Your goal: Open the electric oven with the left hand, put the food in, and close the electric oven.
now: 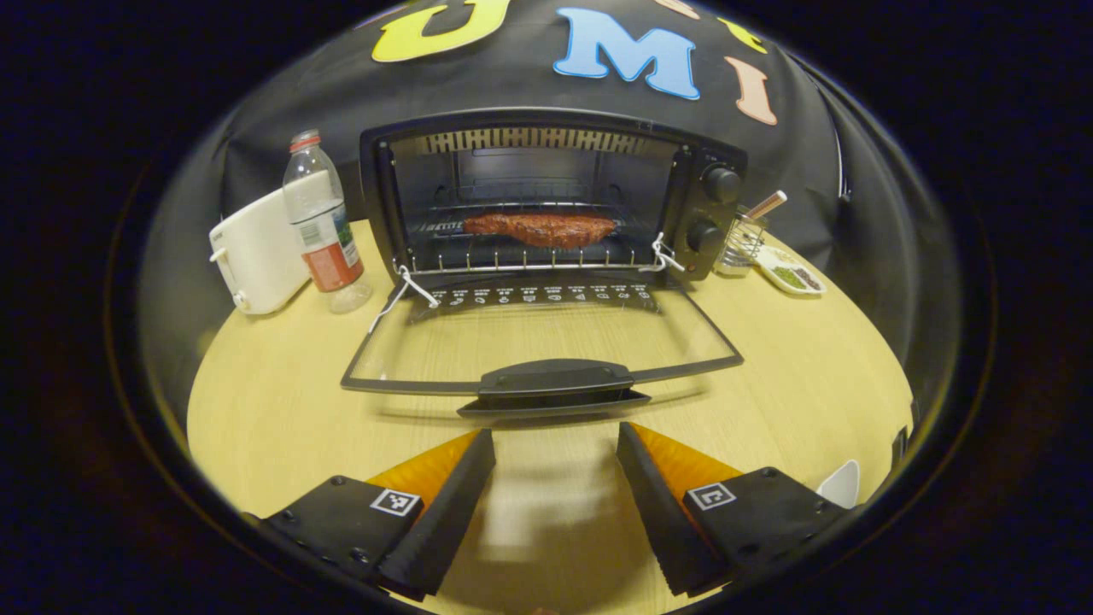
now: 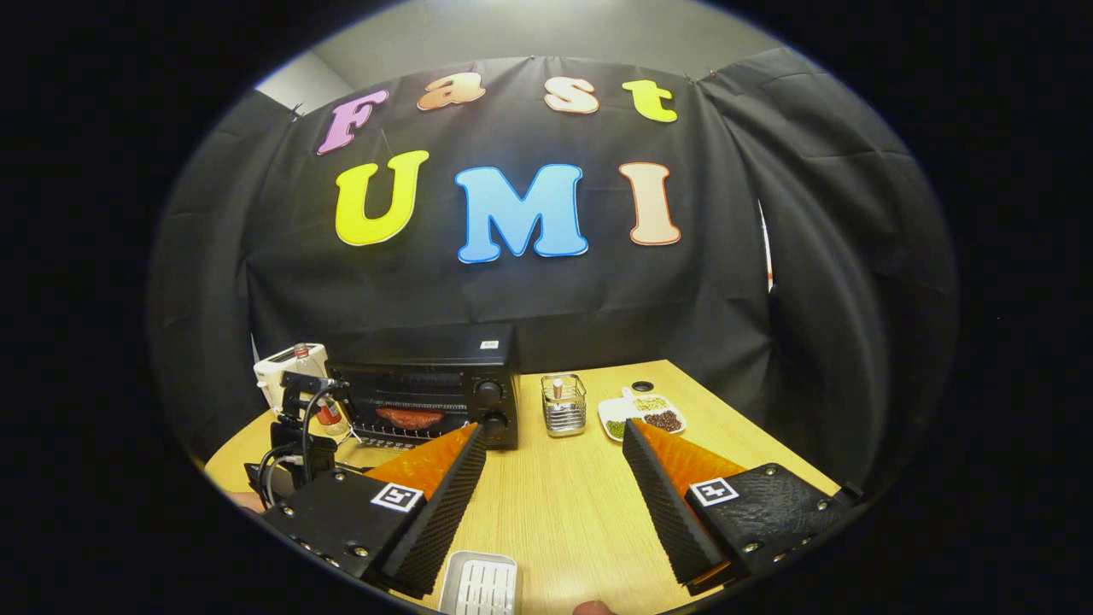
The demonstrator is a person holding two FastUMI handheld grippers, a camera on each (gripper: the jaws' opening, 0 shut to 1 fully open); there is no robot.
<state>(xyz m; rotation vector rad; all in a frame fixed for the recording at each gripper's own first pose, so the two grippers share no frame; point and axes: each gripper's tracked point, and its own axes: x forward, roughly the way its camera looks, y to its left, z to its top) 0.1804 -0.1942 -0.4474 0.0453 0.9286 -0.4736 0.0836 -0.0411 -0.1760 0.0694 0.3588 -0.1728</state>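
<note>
Oven [image 1: 546, 196] door [image 1: 542, 342] hangs fully down, meat [image 1: 540, 229] on rack inside. Left tongs [image 1: 555, 504] apart, empty, before door handle [image 1: 555, 380]. Right tongs [image 2: 555, 504] apart, empty, above tabletop [image 2: 555, 495].

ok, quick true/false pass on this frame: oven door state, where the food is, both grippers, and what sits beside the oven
1. The oven door is folded down open. True.
2. The food lies on the table. False: it rests on the rack inside the oven.
3. The left gripper grips the door handle. False: it is open, short of the handle.
4. The right gripper is open and holds nothing. True.
5. A bottle stands beside the oven. True.
</note>
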